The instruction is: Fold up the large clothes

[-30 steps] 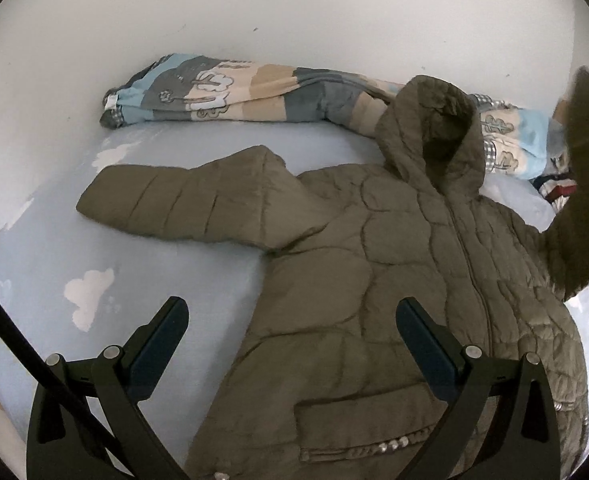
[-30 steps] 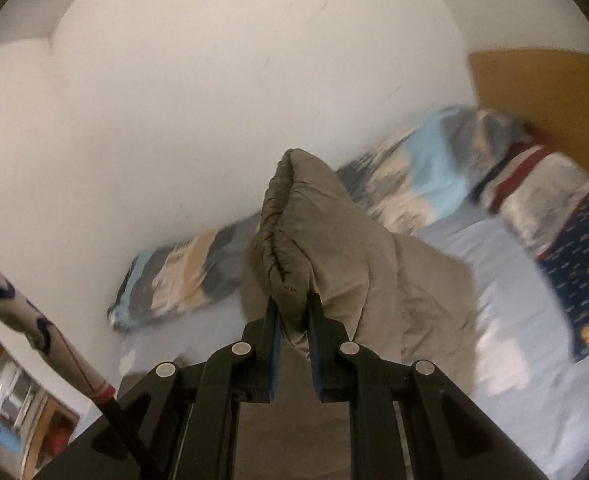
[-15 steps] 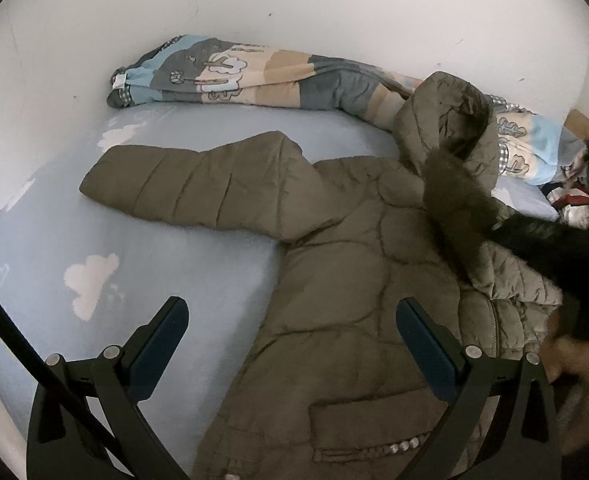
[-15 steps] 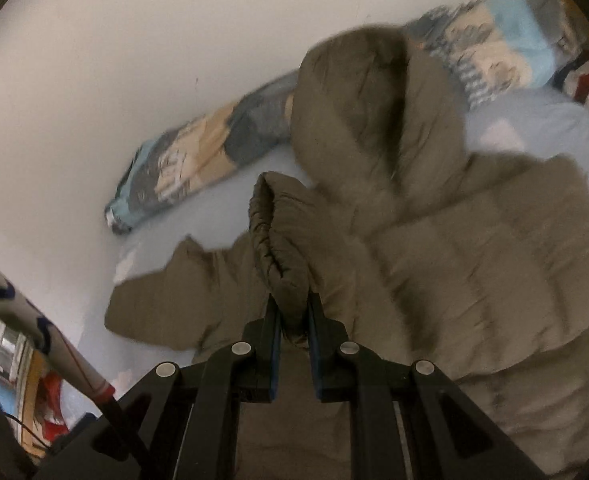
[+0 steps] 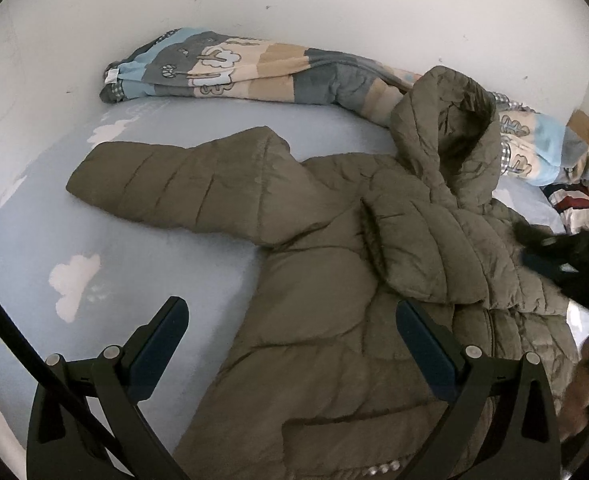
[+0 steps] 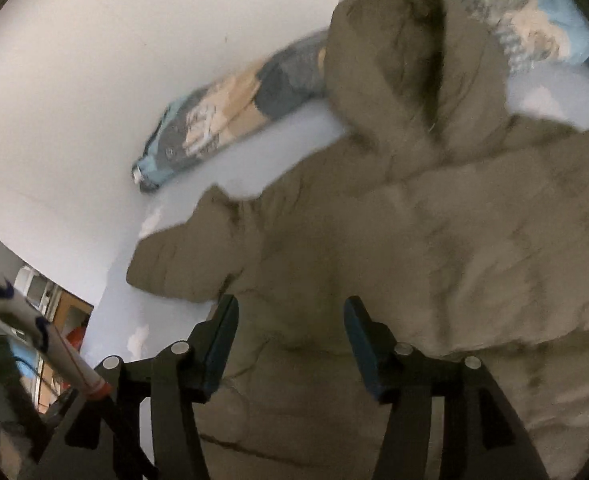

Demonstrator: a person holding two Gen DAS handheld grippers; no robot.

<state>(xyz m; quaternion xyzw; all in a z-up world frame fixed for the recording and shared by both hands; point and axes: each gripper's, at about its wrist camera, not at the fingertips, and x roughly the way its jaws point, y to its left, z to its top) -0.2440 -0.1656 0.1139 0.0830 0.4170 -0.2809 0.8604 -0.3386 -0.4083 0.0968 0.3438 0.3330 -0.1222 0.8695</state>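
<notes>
Left gripper (image 5: 292,330) hangs with its jaws spread wide and nothing between them, low over the near part of the olive-green quilted puffer jacket with a hood (image 5: 334,320), which lies front-up on the pale blue bed sheet with white cloud prints (image 5: 134,264). Right gripper (image 6: 290,340) is likewise parted and empty, poised above the jacket's right-hand half; that view is blurred, so fine detail there cannot be read. One sleeve (image 5: 410,256) lies folded across the chest. The other quilted sleeve (image 5: 174,184) stretches flat, away from the body toward the left of the left wrist view, its long axis running roughly crosswise and its cuff pointing left. It sits ahead and to the left of the left gripper, which is the nearer one, so that tool looks best placed to take the cuff and bring it across. The jacket's long axis runs from hem, near the grippers, to hood (image 5: 450,120) resting against a rolled patchwork quilt in blue, grey and beige (image 5: 254,72) by the wall
</notes>
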